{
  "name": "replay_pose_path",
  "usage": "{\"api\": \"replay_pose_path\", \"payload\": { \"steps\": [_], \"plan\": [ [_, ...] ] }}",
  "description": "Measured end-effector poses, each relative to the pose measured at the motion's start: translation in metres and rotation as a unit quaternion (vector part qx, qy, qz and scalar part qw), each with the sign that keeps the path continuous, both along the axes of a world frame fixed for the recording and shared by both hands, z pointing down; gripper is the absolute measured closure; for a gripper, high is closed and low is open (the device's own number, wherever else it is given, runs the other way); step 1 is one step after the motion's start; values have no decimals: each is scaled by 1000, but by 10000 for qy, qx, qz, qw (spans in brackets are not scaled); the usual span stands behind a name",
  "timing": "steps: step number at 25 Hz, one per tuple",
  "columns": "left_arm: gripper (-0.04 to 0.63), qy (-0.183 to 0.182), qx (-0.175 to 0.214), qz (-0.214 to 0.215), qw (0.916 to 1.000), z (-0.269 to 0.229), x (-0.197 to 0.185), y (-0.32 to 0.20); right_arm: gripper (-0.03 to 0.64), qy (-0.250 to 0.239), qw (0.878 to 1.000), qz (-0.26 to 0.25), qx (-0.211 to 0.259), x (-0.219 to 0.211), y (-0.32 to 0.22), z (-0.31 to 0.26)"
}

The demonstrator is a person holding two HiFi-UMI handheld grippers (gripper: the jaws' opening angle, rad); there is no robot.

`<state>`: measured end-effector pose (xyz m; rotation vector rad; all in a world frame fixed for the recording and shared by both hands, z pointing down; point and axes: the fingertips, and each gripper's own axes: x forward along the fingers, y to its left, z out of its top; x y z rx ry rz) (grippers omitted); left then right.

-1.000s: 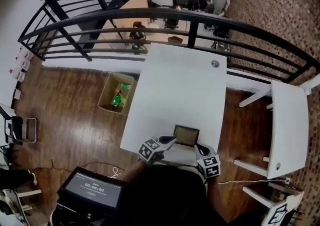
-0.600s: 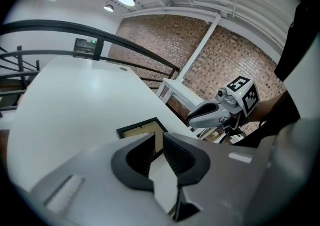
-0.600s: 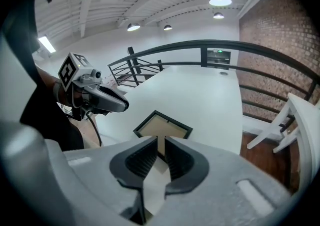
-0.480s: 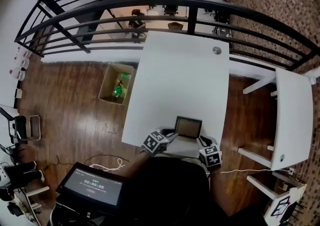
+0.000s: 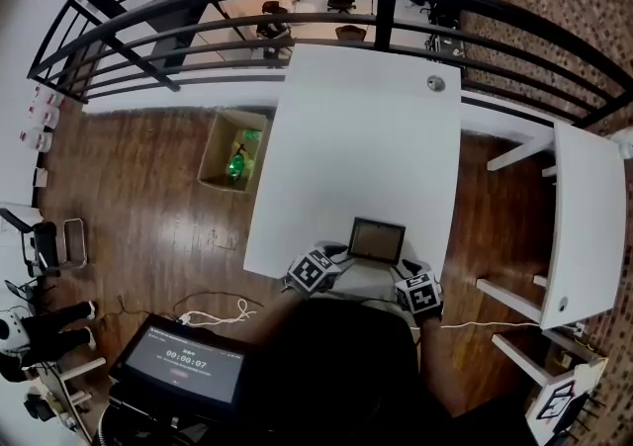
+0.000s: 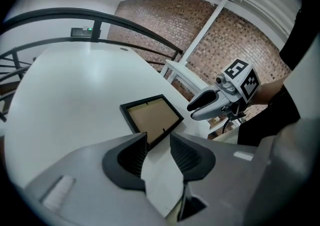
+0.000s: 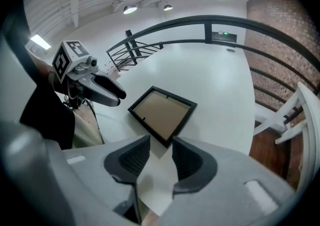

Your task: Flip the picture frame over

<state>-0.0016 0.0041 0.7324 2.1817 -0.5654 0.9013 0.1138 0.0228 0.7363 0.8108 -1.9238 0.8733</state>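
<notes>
head view: picture frame (image 5: 376,239) lies flat at the bench (image 5: 366,137) near edge, cardboard back up. left gripper (image 6: 158,142) & right gripper (image 7: 161,146) have jaws just opening, nothing btwn them, both short of frame. flip seems not begun; grasp + turn left.

The left claw (image 6: 159,141) and right claw (image 7: 161,143) tilt steeply downward, side by side and angled toward each other, jaws standing apart after just opening, with nothing gripped between either pair.
</notes>
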Motion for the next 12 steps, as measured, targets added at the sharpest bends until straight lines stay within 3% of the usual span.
{"api": "replay_pose_path", "payload": {
  "steps": [12],
  "plan": [
    [426, -331, -333, 140, 9988, 19, -4, 11, 482, 143, 9988, -307, -341, -3, 14, 18]
  ]
}}
